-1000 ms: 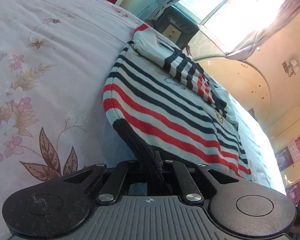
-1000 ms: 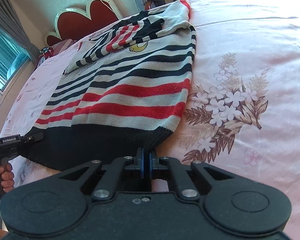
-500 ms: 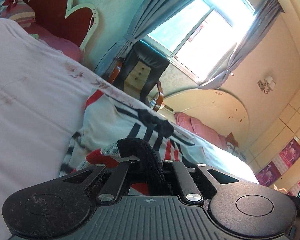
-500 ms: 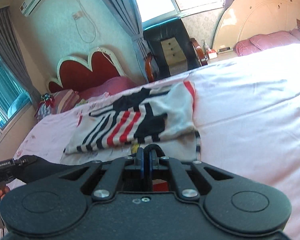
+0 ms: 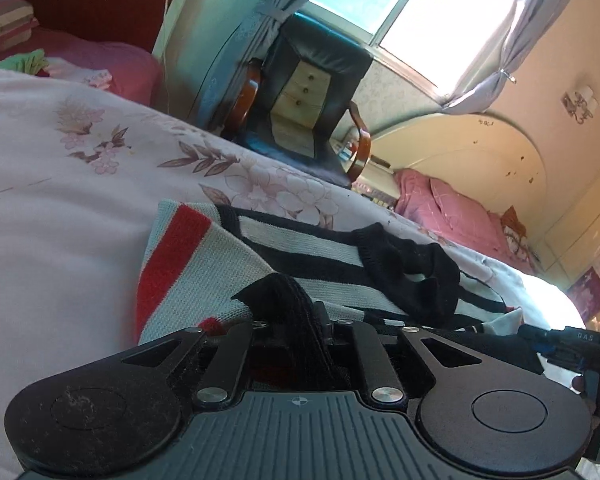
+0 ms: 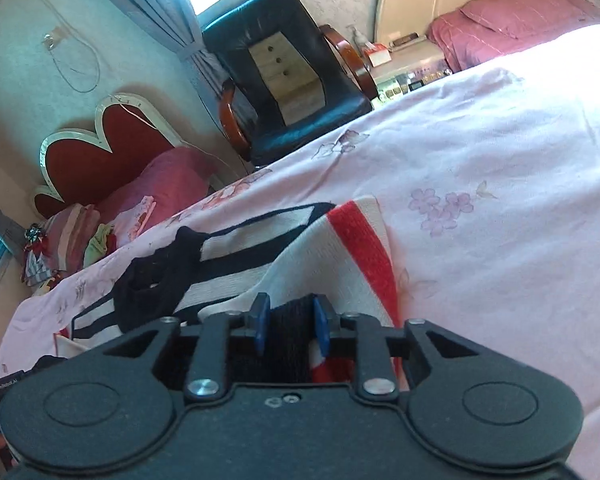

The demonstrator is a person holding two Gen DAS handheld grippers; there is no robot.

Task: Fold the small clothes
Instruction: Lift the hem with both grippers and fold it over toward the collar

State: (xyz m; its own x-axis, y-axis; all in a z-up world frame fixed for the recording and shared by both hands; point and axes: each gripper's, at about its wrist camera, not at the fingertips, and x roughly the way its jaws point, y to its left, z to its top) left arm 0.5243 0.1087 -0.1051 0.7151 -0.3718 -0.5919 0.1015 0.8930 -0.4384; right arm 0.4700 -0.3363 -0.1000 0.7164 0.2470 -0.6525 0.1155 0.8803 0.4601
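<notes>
- The right gripper has its blue pads parted and its jaws are opening; the black ribbed hem of the striped sweater lies loose between them, with a gap on each side.
- The left gripper has its jaws opening as well, but only slightly; the same black hem stands up between them, and I cannot tell whether the pads press it.
- The sweater, in pale, black and red stripes, lies doubled over on the bed, its lower edge brought up onto the upper part near the black collar.
- A broad red stripe runs along the sweater's outer edge, in the right wrist view on the right side.
- The bed carries a pink sheet with a flower print.
- In the left wrist view the other gripper and fingers of the hand holding it show at the right edge.
- Beyond the bed stands a black leather armchair under a bright window with grey-blue curtains.
- A red headboard with a pale rim and pink pillows stand to the left of the chair.
</notes>
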